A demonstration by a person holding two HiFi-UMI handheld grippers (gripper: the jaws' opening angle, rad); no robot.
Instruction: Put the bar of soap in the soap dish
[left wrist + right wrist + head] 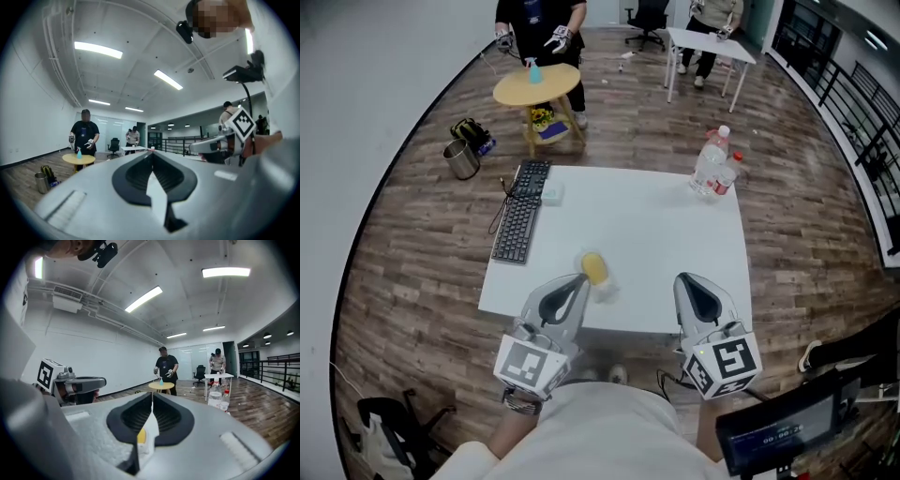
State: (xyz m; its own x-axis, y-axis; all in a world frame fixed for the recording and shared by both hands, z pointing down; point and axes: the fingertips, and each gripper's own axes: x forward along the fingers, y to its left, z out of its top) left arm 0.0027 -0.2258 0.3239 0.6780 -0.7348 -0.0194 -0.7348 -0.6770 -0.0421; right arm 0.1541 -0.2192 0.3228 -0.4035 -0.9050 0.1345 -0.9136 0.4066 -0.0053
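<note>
The left gripper [578, 280] and right gripper [685, 279] were closed, empty, near the yellow soap [594, 267] on the table [666, 234].

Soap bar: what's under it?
The yellow soap bar overlaps a pale translucent item on the white table. Whether it sits inside that item is unclear; its underside is hidden.

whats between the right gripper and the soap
Head view: bare table between right gripper and soap, save a pale clear thing by the soap.
</note>
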